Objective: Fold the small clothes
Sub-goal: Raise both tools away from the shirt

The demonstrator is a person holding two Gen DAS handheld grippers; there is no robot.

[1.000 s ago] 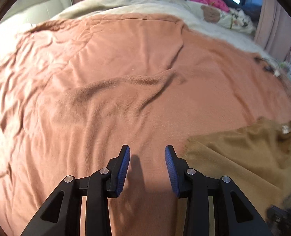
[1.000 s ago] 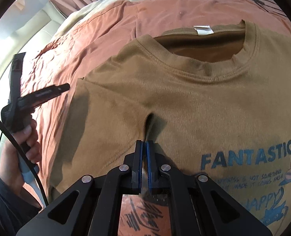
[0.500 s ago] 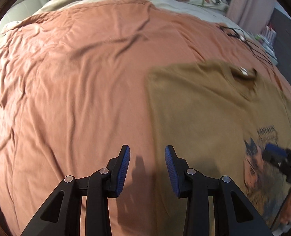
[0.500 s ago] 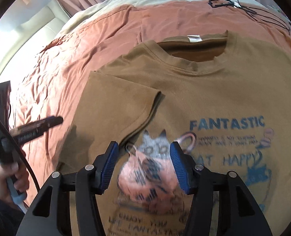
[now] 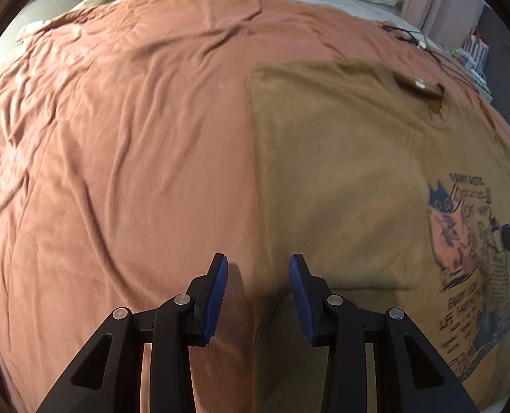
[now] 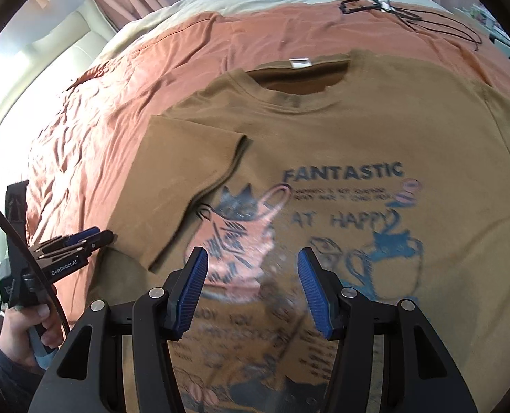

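An orange bedsheet [image 5: 124, 158], soft and creased, spreads ahead of both grippers. On it, under the right gripper [image 6: 252, 287], lies a brown cotton T-shirt [image 6: 375, 130], one sleeve folded inward over its cat print. Both the right and the left gripper [image 5: 257, 292] stand spread, pinching nothing.

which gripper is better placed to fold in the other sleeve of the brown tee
Right. The right gripper hangs open over the tee, nearer the unfolded sleeve; the left gripper is off the opposite edge.

An orange bedsheet [image 5: 124, 158] covers the bed, with a brown T-shirt [image 6: 375, 130] and black cables [image 6: 427, 20] lying on it.
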